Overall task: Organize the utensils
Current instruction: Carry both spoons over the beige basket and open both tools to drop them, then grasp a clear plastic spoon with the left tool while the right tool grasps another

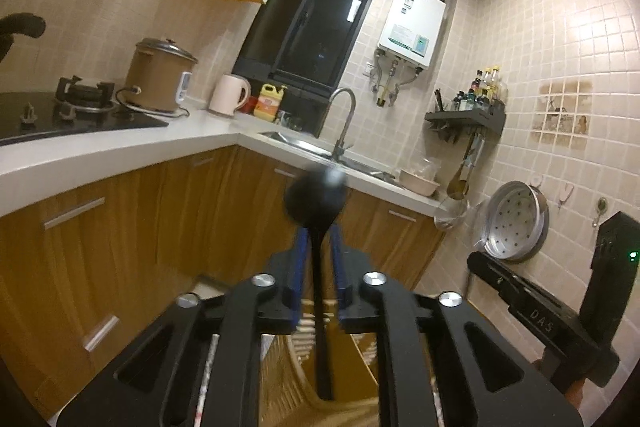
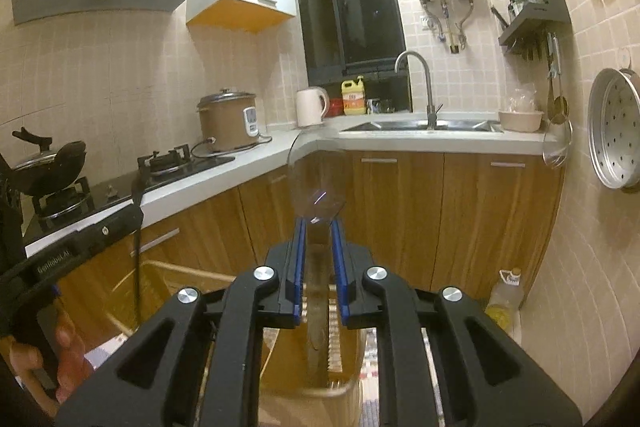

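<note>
Small square tiles are covering the kitchen walls, above a smooth white counter [image 2: 248, 163] and wooden cupboards. A black spoon [image 1: 318, 199] with a round bowl is standing between the blue pads of the left gripper [image 1: 319, 247], which are parted and not pressing it. A clear see-through spoon [image 2: 317, 183] is standing loose between the right gripper [image 2: 319, 241] pads. Both handles are reaching down into a tan holder [image 2: 344, 393].
</note>
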The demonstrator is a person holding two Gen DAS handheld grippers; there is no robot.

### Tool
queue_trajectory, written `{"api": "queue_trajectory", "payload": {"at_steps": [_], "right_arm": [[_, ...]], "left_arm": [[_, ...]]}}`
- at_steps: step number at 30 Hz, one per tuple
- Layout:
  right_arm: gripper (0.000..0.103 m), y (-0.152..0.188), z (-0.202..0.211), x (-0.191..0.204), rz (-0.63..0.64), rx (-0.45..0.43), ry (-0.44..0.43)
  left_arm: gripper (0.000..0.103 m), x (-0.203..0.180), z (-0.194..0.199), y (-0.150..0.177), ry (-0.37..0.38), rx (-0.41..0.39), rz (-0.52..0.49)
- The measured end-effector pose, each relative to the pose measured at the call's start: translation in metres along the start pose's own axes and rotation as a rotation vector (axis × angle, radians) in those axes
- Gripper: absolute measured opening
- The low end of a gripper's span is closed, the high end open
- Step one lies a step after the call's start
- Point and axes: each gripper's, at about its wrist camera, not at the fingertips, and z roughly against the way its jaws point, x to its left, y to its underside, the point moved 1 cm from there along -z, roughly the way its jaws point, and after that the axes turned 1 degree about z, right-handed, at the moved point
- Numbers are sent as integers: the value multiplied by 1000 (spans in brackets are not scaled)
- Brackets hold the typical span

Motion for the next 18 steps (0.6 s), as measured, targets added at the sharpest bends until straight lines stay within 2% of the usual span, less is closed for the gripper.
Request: {"api": "queue_trajectory", "payload": {"at_steps": [1,2,11,16,18], "right_arm": [[27,0,2,0,-1,7,-1],[28,1,6,-1,-3,10,4],[29,2,51,-2,-26,53,-12],[29,11,79,0,-39,151,-36],[29,17,84,1,-37,213,-32]], "left_arm": [[22,1,3,0,-1,2,1],[23,2,7,0,-1,2,3],[25,8,51,-4,13,61,44],[28,6,71,6,-7,198,37],[28,6,77,15,-24,286,35]]}}
